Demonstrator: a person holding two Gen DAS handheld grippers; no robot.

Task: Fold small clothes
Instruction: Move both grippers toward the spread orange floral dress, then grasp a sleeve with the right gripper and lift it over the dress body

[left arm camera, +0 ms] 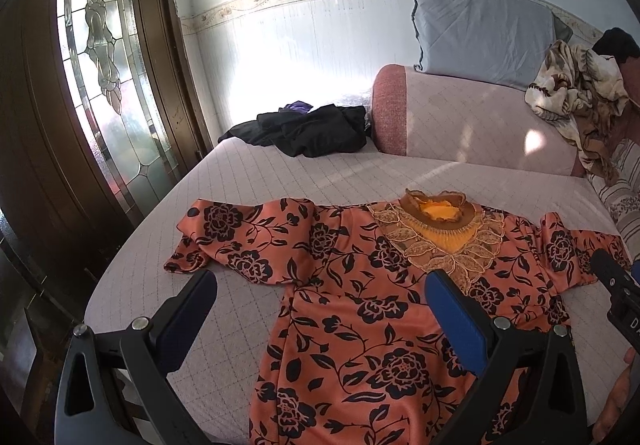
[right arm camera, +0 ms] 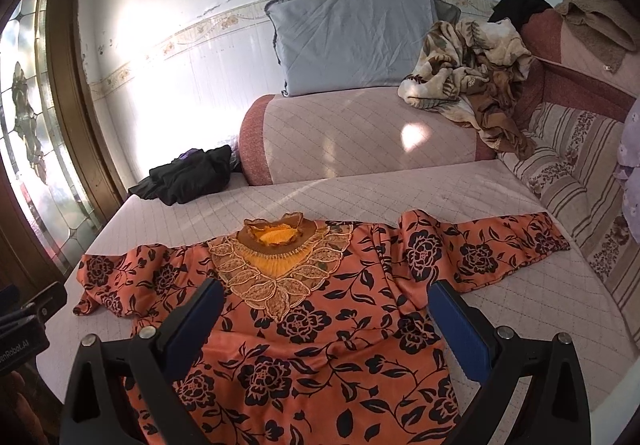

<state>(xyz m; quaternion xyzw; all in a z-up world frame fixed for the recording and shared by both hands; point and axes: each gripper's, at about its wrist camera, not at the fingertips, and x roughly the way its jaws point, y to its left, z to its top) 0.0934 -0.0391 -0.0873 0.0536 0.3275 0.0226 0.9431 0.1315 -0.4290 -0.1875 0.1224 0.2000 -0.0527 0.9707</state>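
The orange floral blouse lies spread flat across the quilted pink mattress, both sleeves out. Bare mattress runs between its collar and the pink bolster cushion behind. A heap of black clothing occupies the far left corner, and a striped cushion borders the right edge.

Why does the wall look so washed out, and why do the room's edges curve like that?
Left wrist view: sunlight through the stained-glass door blows out the wall behind the black clothes; the fisheye lens bends the door frame. Right wrist view: the same glare whitens the wall, a sun patch lies on the sofa back, and the floral blouse stays sharp.
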